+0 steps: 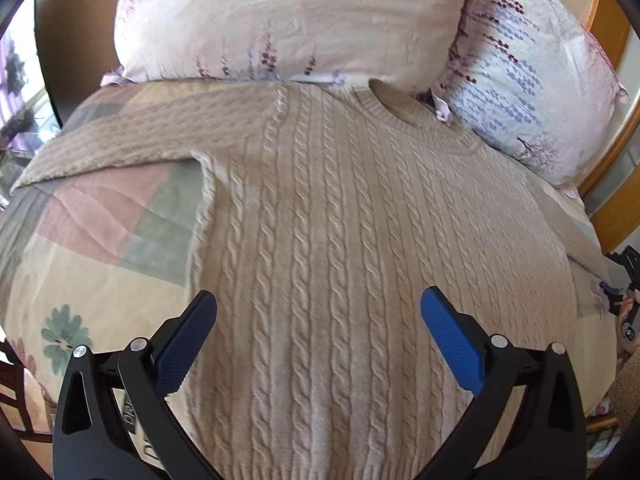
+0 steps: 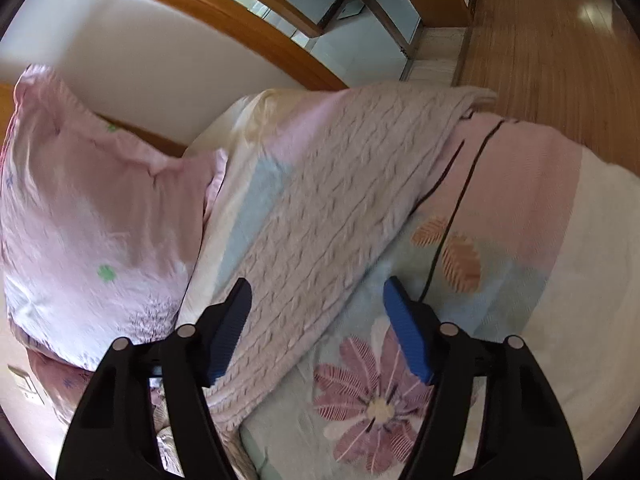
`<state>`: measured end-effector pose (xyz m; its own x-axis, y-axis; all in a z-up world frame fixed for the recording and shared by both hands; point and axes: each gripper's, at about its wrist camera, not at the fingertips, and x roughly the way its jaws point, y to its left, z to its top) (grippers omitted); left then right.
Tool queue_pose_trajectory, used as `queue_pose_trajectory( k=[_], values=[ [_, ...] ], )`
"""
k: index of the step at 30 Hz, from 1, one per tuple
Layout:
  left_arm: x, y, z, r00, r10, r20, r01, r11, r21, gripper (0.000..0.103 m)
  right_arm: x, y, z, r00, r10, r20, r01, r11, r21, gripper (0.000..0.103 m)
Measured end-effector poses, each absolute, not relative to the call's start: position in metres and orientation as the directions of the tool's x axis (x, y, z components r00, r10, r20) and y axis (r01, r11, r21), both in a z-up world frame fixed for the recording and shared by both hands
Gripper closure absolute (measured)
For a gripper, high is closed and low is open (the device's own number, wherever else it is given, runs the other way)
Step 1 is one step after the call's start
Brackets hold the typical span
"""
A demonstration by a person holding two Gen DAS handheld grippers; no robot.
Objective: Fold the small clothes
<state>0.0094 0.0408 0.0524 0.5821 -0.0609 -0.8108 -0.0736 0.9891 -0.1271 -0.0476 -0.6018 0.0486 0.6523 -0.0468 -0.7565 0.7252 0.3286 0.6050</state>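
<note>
Bed (image 1: 92,216): carrying everything, patchwork floral cover spreading to the edges, wooden floor showing past the far corner in the right wrist view.

Pillows (image 1: 280,16): leaning along the head edge of the bed, two of them, the second (image 1: 532,88) sitting at the head corner on the right.

Sweater (image 1: 340,240): lying flat and face up in the middle of the bed, beige cable knit, neckline (image 1: 404,114) touching the pillows, hem nearest the camera; long axis running from foot edge to head edge.

Left sleeve (image 1: 132,136): stretching out toward the left edge of the bed, fully spread.

Right sleeve (image 2: 340,208): running diagonally toward the far corner of the bed, cuff end draping just over the edge, a thin dark cable (image 2: 448,216) lying beside it on the cover.

Left gripper (image 1: 318,336): hovering over the lower body of the sweater near the hem, blue-padded jaws standing wide apart, gripping nothing.

Right gripper (image 2: 318,328): hanging above the right sleeve close to the shoulder end, jaws spread wide, holding nothing, the sleeve passing between and beyond the fingers.

Deciding relation: sleeve lying straight ahead of the right gripper, extending away along its line of sight; right hand clearly nearer to it than the left.

Likely step: judging from the layout, folding not yet begun, sleeve-in fold looking like the first call.
</note>
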Motion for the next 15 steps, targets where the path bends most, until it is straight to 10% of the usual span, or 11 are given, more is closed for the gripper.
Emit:
queue_pose_trajectory(
  k=[8,15],
  values=[
    [0.0,0.104,0.08,0.618,0.158,-0.77,-0.352,0.931,-0.092,0.001,-0.034,-0.655,0.043,0.611,-0.133,-0.78,0.78,0.268,0.566,0.092],
    [0.0,0.178,0.084,0.627,0.16,-0.762,-0.496,0.837,-0.232,0.001,0.049,-0.49,0.15,0.772,-0.205,-0.601,0.49,0.794,0.36,0.093]
  ],
)
